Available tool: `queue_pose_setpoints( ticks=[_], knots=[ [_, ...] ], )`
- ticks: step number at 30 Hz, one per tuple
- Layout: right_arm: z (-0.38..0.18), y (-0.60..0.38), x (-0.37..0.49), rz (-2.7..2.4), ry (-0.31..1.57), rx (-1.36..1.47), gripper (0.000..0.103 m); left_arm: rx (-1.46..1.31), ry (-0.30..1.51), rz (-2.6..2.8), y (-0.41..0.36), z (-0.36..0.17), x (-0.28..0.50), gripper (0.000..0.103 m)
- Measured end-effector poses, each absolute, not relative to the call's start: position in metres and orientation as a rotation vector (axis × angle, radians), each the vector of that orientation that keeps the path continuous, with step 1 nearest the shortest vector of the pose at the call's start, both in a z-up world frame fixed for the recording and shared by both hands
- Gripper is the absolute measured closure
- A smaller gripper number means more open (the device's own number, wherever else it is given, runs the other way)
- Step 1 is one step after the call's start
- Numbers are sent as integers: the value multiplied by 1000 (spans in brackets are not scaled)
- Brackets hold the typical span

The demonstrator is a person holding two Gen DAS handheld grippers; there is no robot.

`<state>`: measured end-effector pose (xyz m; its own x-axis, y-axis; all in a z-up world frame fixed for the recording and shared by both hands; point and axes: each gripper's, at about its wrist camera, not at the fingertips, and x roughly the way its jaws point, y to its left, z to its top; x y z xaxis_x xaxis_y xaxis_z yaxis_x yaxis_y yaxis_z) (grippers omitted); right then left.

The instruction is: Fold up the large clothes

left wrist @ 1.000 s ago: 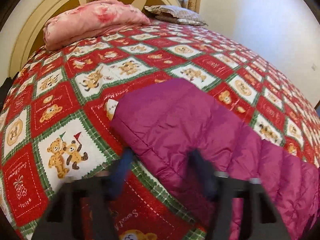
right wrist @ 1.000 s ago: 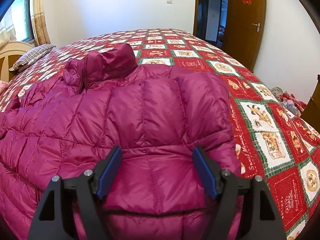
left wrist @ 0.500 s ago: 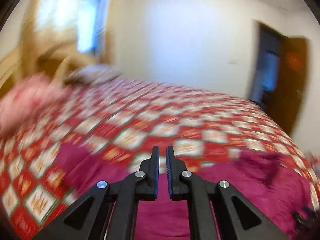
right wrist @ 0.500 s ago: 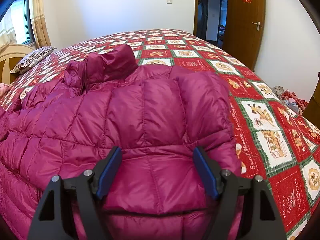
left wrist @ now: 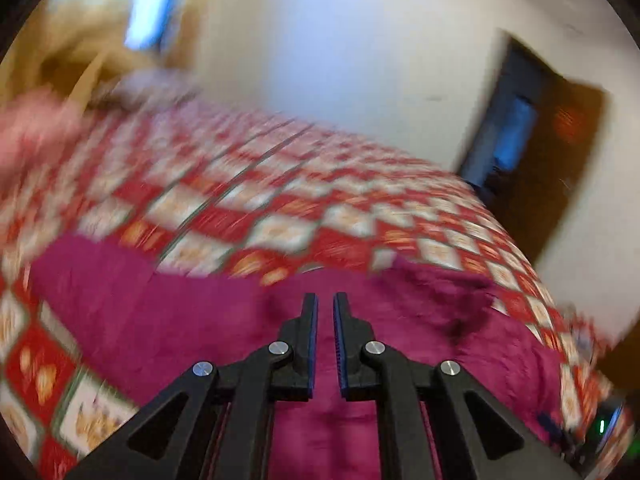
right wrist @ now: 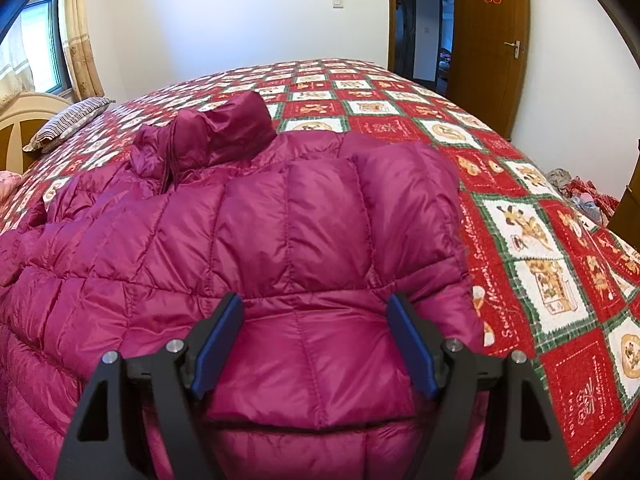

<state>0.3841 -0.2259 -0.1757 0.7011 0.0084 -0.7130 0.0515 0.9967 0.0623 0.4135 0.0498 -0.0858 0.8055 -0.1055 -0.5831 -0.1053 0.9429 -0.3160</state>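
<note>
1. left wrist view, badly blurred: the left tool (left wrist: 325, 312) sits at lower centre with its jaws drawn nearly together and nothing visible between them. below and beyond it the magenta jacket (left wrist: 180, 320) crosses the lower frame on the bed (left wrist: 280, 200).
2. right wrist view, sharp: the right tool (right wrist: 316, 334) stands wide apart at lower centre, straddling a puffy folded-over panel of the jacket, likely steadying it; whether the pads press i cannot tell.
3. the jacket fills the left and centre, collar at upper left.
4. room: checked bear quilt on the bed, striped pillow (right wrist: 68, 122) at far left, wooden door (right wrist: 490, 40) at upper right.
</note>
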Motion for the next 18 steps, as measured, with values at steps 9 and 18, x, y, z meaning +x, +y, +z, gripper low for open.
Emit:
queue_pose_setpoints(
  ticks=[9,18],
  knots=[
    [-176,-225,385,-27,796,71,24,-665,609,441,226,-133,397,29],
    [-178,-224,386,-31,801,59,24,-686,769,672,248,-178,430,22]
  ],
)
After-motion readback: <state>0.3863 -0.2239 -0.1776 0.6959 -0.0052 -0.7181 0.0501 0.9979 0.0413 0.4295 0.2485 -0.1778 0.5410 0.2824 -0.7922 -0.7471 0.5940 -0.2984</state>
